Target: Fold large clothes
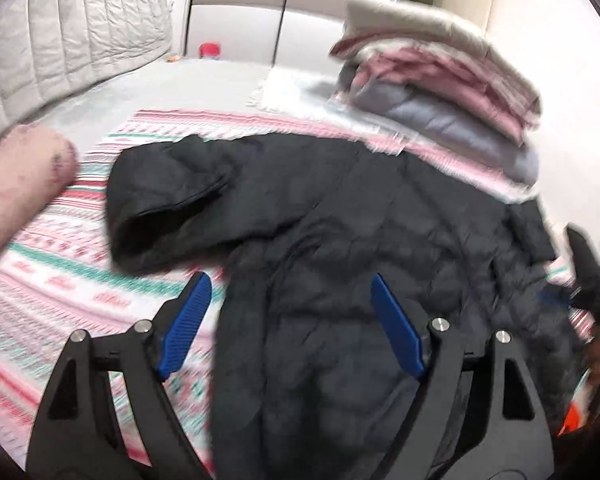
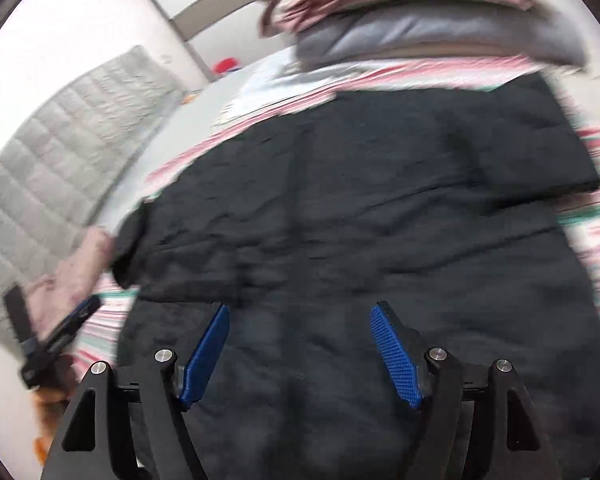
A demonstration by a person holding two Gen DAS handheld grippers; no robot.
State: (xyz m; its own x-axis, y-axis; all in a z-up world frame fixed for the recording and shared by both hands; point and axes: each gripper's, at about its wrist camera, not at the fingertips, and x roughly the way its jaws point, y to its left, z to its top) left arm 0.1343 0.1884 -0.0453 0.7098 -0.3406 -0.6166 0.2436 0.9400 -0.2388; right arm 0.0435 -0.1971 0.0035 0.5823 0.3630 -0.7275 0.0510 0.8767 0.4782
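Black quilted puffer coat spread on striped pink-and-teal bedspread, left claw and right claw both spread, empty, hood only in left view, folded pile far right.

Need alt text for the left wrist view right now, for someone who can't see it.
A dark padded jacket lies spread on a pink and green patterned bedspread, under the open left gripper, which holds nothing. A stack of folded clothes sits behind it, a padded headboard at left.
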